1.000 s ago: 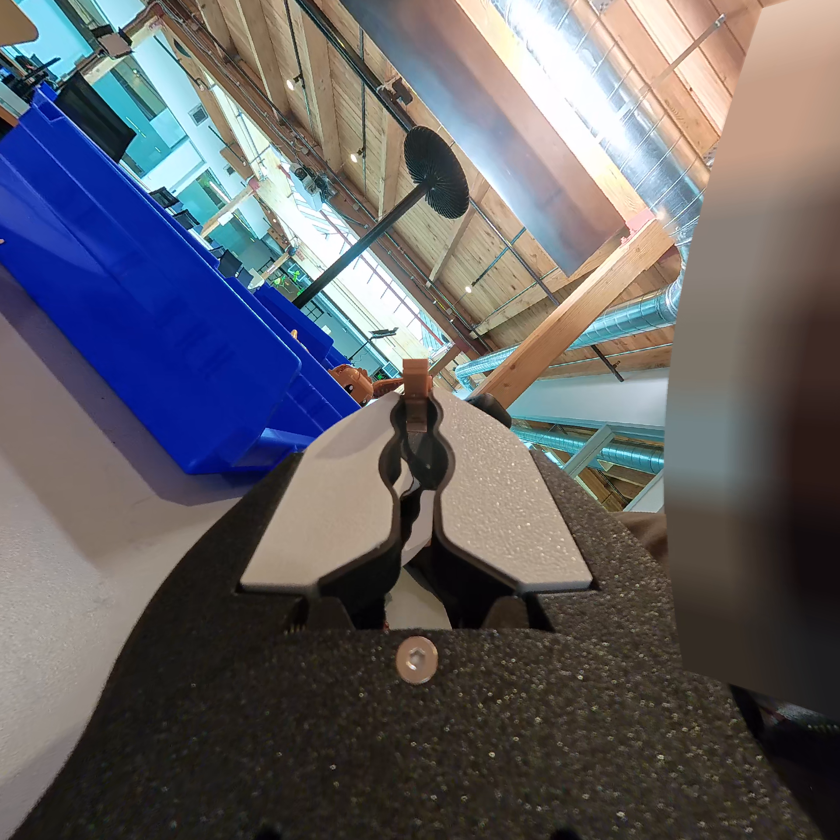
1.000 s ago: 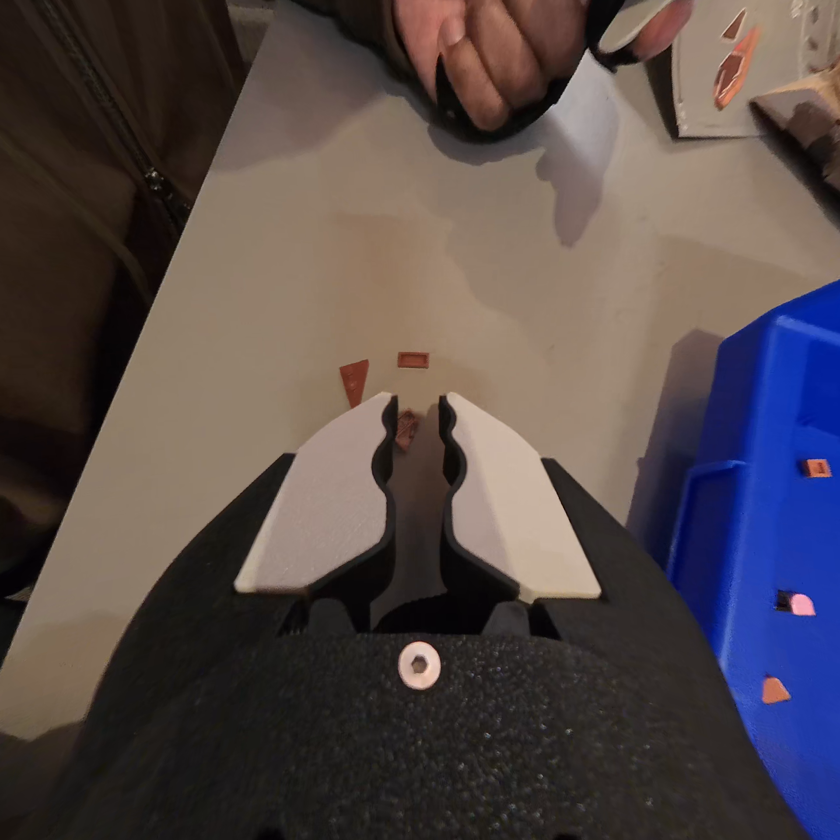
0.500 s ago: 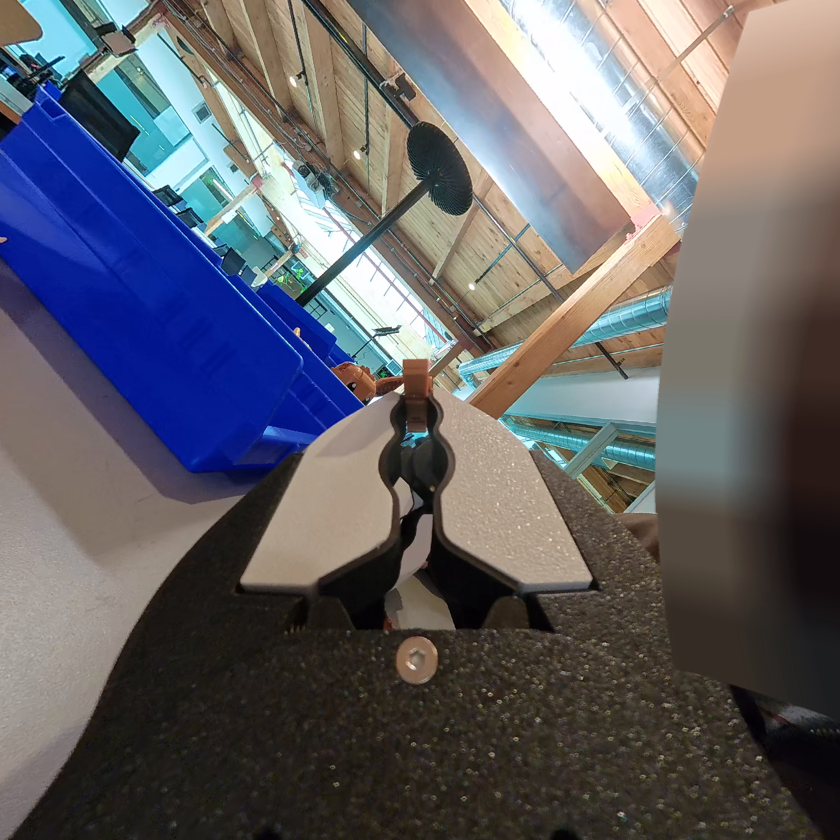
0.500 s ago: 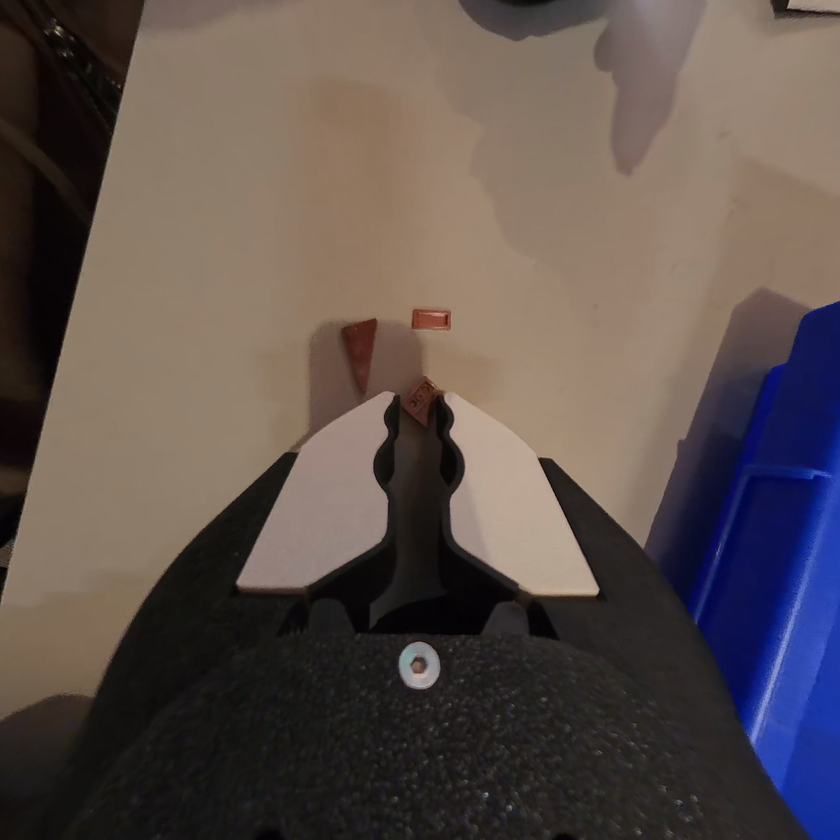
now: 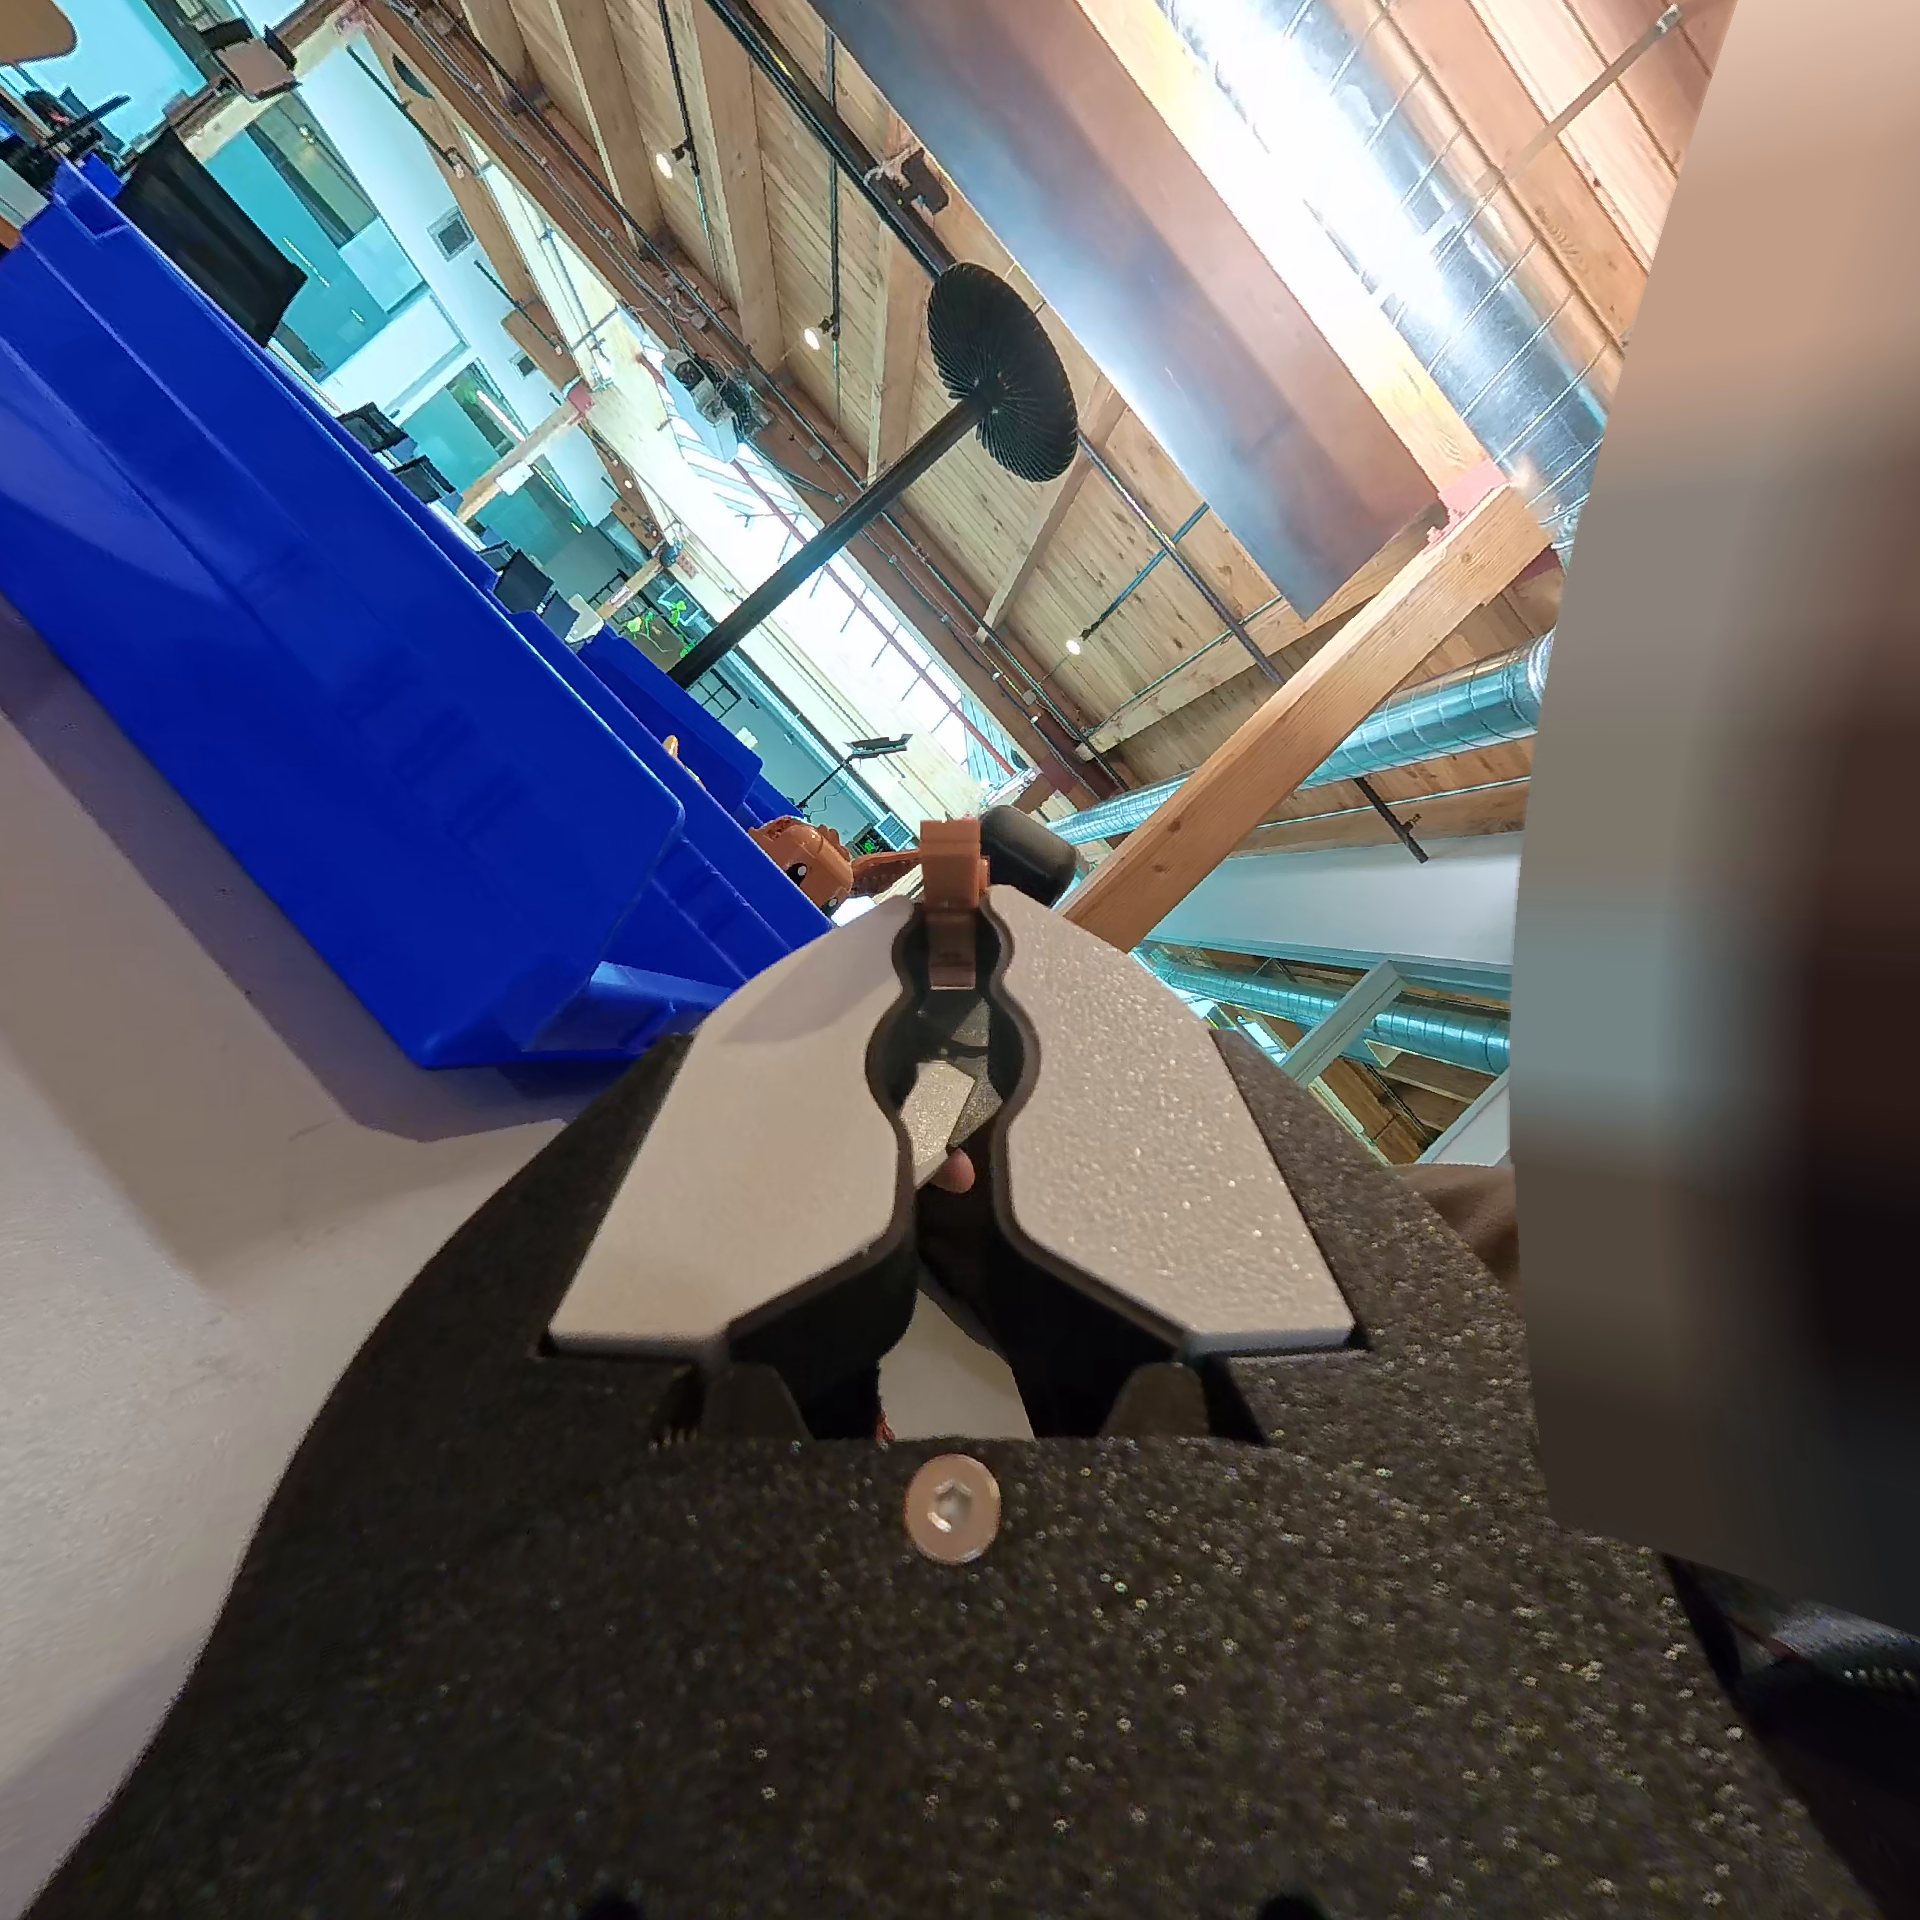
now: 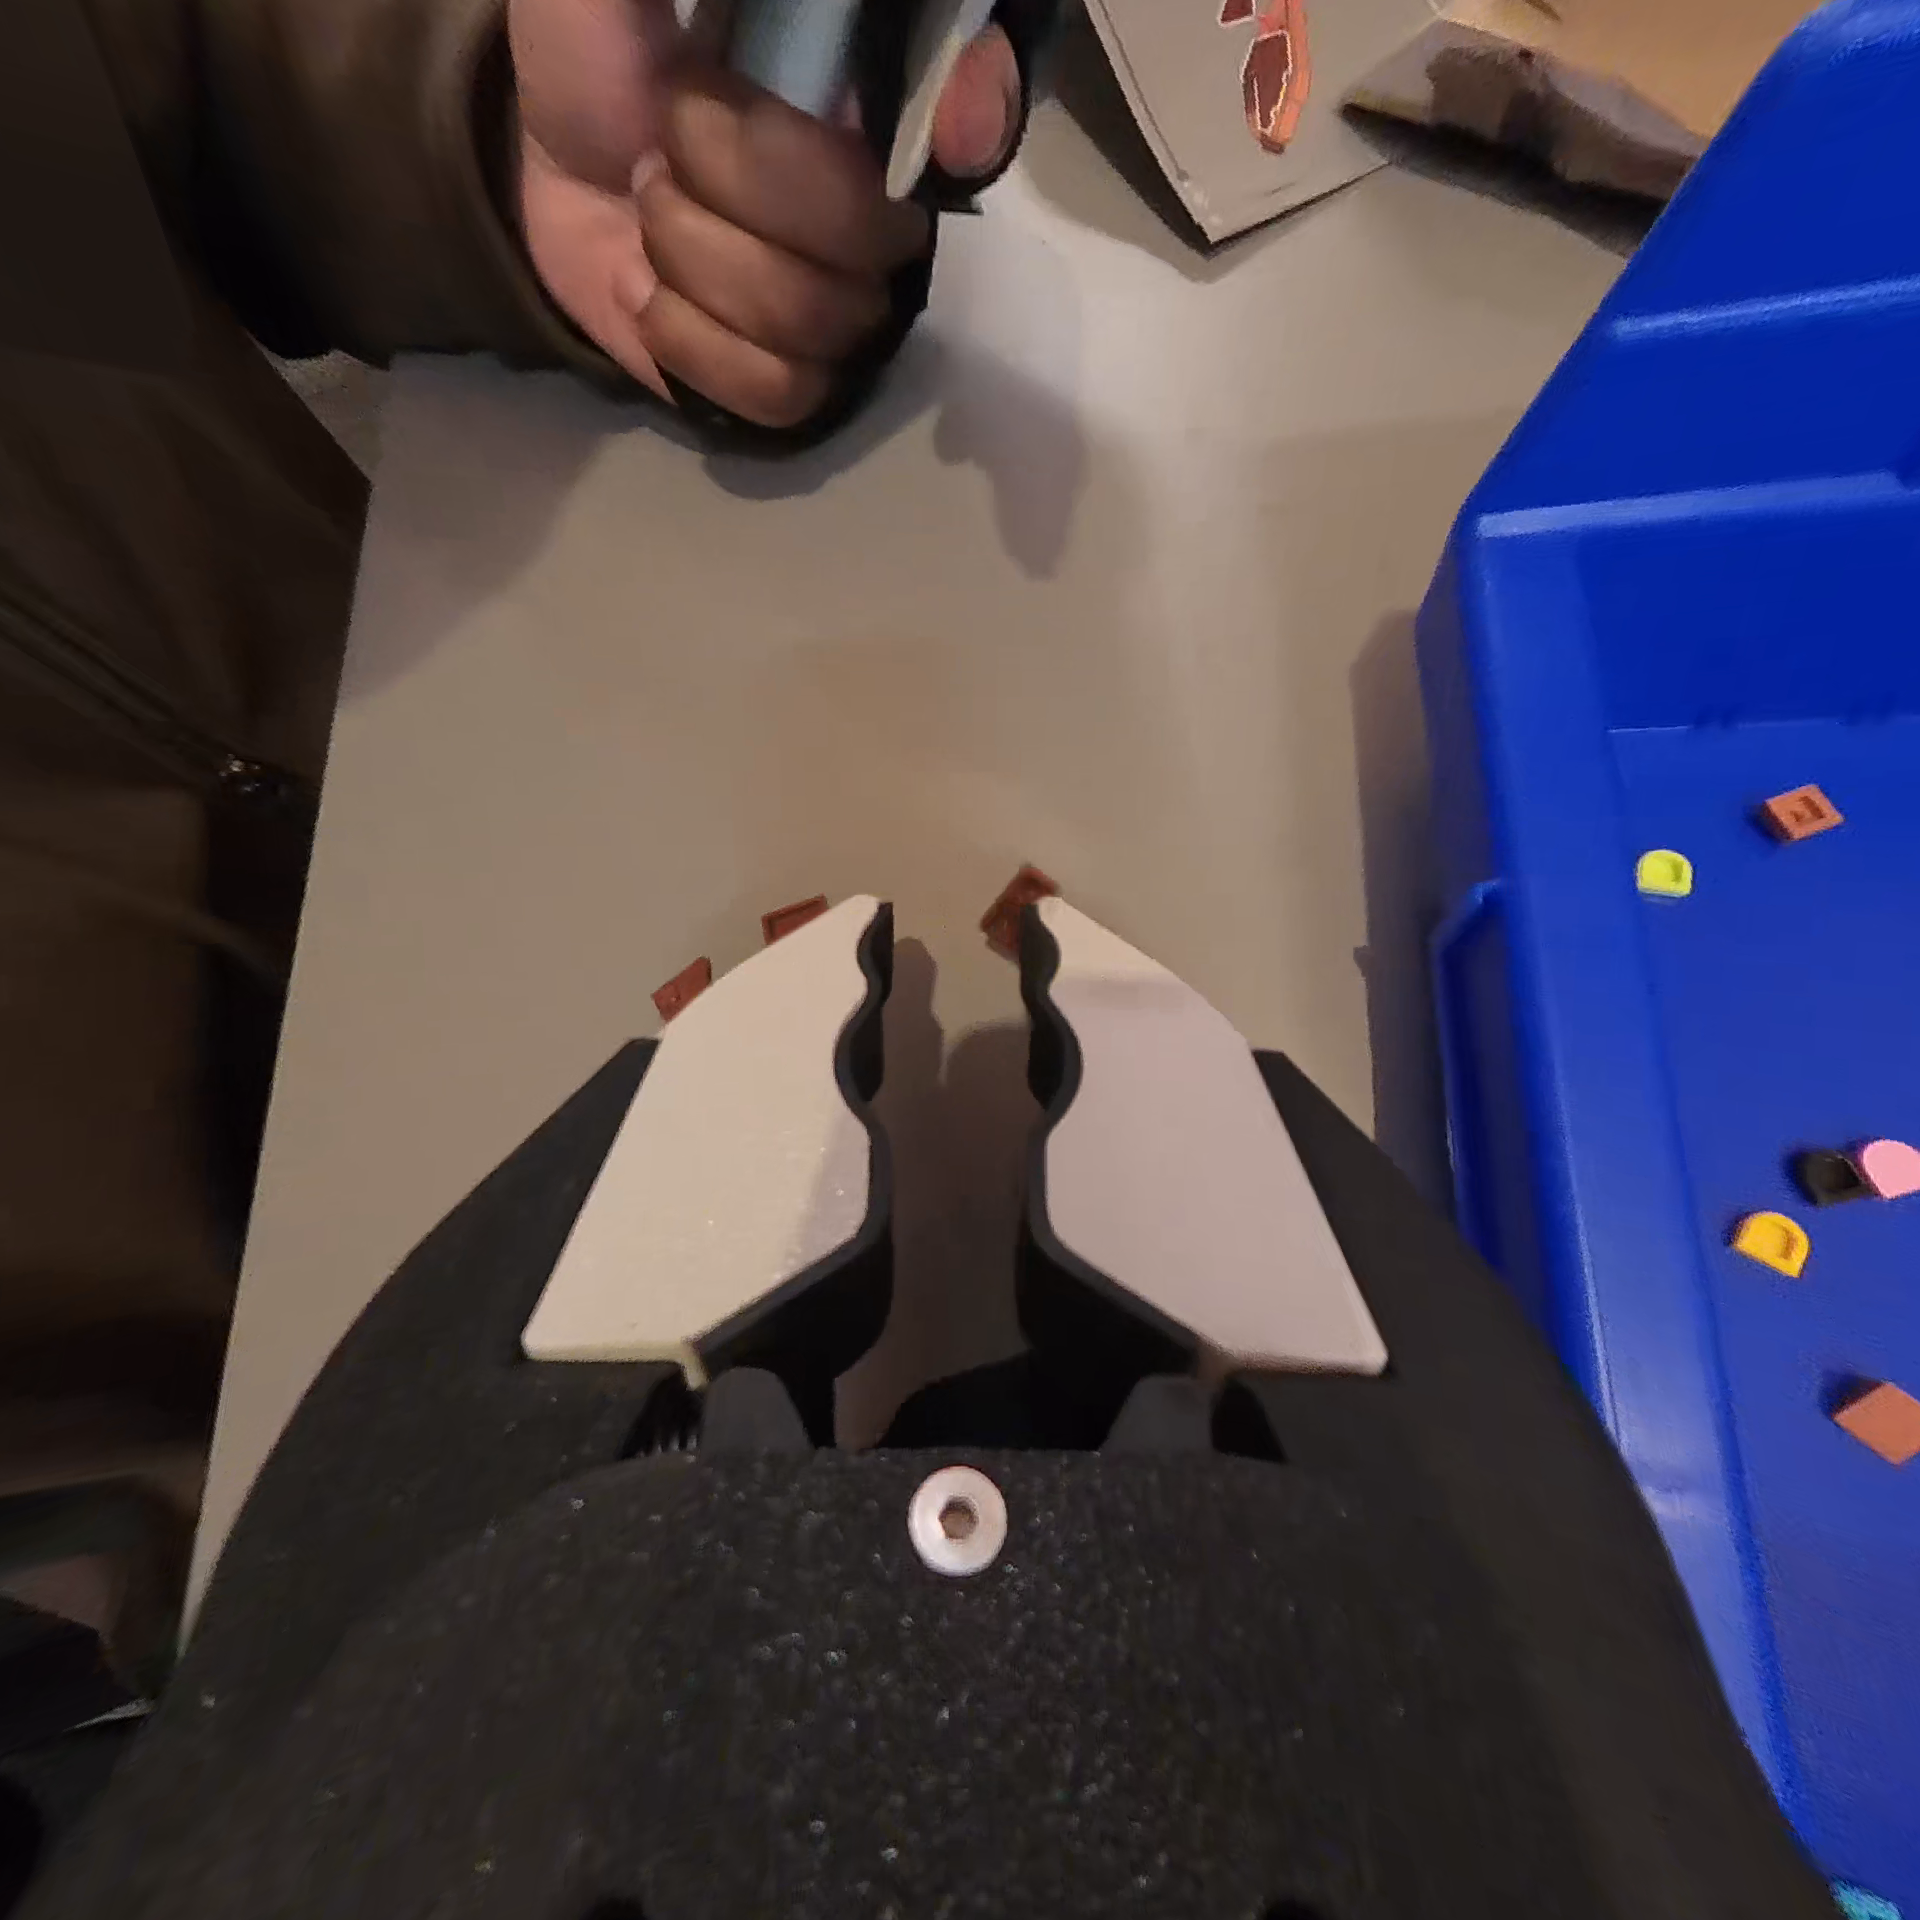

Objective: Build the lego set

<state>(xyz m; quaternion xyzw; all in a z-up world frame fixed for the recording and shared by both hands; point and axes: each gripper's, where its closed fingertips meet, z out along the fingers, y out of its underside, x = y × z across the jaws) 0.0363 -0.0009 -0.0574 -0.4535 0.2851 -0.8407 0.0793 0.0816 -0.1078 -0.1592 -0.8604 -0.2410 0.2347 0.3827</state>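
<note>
Between the right tool's (image 6: pixel 951 920) parted fingertips lies bare bench (image 6: pixel 831 665) — it grasps nothing. A small brown piece (image 6: pixel 1013 906) touches the inner edge of its right-hand fingertip, just above frame centre; two more brown pieces (image 6: pixel 795 918) peek out left of the other fingertip. The left tool (image 5: pixel 951 914) is clenched on a tan brick piece (image 5: pixel 951 868) — blue bin (image 5: pixel 312 675) to the frame's left

Bin (image 6: pixel 1662 520) right of table (image 6: pixel 727 675); small pieces (image 6: pixel 1785 812) in it; card (image 6: pixel 1247 104) seemingly behind.
</note>
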